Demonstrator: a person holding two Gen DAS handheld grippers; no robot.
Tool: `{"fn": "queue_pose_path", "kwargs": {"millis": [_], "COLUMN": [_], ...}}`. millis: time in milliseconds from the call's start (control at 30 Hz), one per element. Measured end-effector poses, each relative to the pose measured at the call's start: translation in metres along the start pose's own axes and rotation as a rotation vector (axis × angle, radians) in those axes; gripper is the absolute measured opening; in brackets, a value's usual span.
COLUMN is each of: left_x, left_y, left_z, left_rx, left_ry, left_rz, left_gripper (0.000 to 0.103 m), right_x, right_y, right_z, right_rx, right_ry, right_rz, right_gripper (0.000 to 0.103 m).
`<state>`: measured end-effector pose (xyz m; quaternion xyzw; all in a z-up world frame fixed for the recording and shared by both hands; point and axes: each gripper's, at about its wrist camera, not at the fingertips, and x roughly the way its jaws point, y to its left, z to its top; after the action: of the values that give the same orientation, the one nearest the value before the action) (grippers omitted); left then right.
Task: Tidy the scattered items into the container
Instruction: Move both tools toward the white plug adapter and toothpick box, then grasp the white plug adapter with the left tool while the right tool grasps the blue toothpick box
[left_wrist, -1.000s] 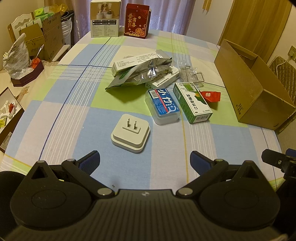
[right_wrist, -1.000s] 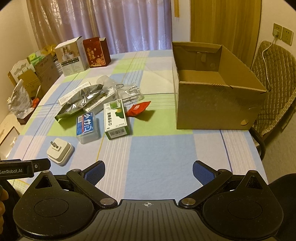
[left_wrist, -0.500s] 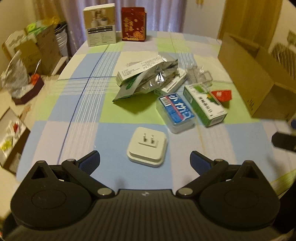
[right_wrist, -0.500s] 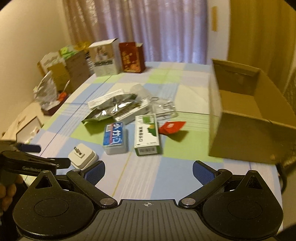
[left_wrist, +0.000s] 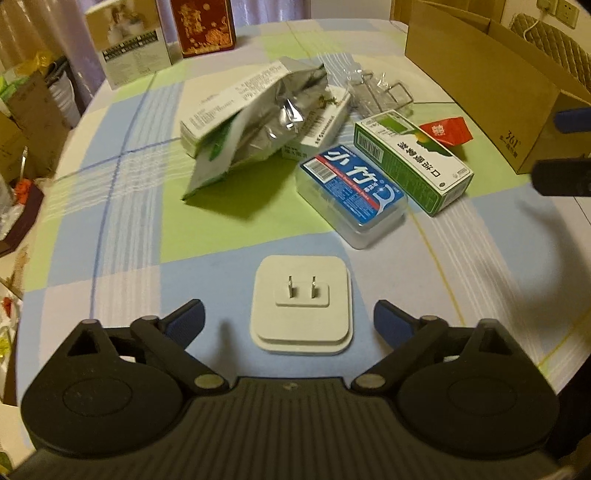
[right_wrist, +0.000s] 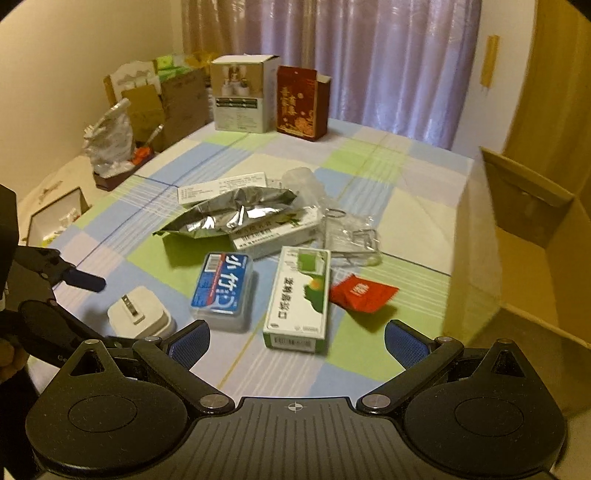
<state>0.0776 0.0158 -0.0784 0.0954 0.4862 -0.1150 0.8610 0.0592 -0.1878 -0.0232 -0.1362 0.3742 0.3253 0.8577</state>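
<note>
A white plug adapter (left_wrist: 301, 308) lies prongs up on the checked tablecloth, between the spread fingers of my left gripper (left_wrist: 289, 323), which is open. Behind it lie a blue-labelled clear box (left_wrist: 352, 190), a green and white carton (left_wrist: 412, 160), a red packet (left_wrist: 447, 131) and a silver foil bag (left_wrist: 255, 134). My right gripper (right_wrist: 297, 341) is open too, just short of the green and white carton (right_wrist: 299, 299) and the blue-labelled box (right_wrist: 223, 290). The open cardboard box (right_wrist: 524, 240) stands at the right.
A white box (right_wrist: 240, 96) and a dark red box (right_wrist: 301, 101) stand at the table's far edge. Clear plastic wrap with wire clips (right_wrist: 349, 232) lies behind the carton. Bags and cartons (right_wrist: 122, 122) crowd the left side beyond the table edge.
My left gripper has come forward and down, so the plug adapter now sits between its fingers. The right gripper has swung left and closer to the carton and the blue-labelled box.
</note>
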Motion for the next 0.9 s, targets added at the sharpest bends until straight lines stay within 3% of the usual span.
{"fn": "queue_pose_path", "kwargs": {"millis": [167, 433, 767, 867, 900], "left_x": [0.011, 0.017, 0.007, 0.008, 0.008], "left_y": [0.000, 0.006, 0.033, 0.047, 0.050], "left_z": [0.001, -0.001, 0.007, 0.007, 0.006], "left_rx": [0.021, 0.021, 0.043, 0.031, 0.025], "left_ry": [-0.008, -0.008, -0.013, -0.006, -0.002], "left_rz": [-0.023, -0.053, -0.029, -0.012, -0.012], "left_gripper": [0.091, 0.061, 0.060, 0.060, 0.060], "right_x": [0.020, 0.034, 0.057, 0.075, 0.082], "right_y": [-0.003, 0.004, 0.037, 0.049, 0.052], "right_z": [-0.007, -0.010, 0.008, 0.015, 0.017], "right_rx": [0.044, 0.142, 0.084, 0.053, 0.046], "right_ry": [-0.026, -0.018, -0.018, 0.008, 0.023], "right_rz": [0.049, 0.052, 0.095, 0.104, 0.101], "right_gripper": [0.103, 0.103, 0.103, 0.078, 0.078]}}
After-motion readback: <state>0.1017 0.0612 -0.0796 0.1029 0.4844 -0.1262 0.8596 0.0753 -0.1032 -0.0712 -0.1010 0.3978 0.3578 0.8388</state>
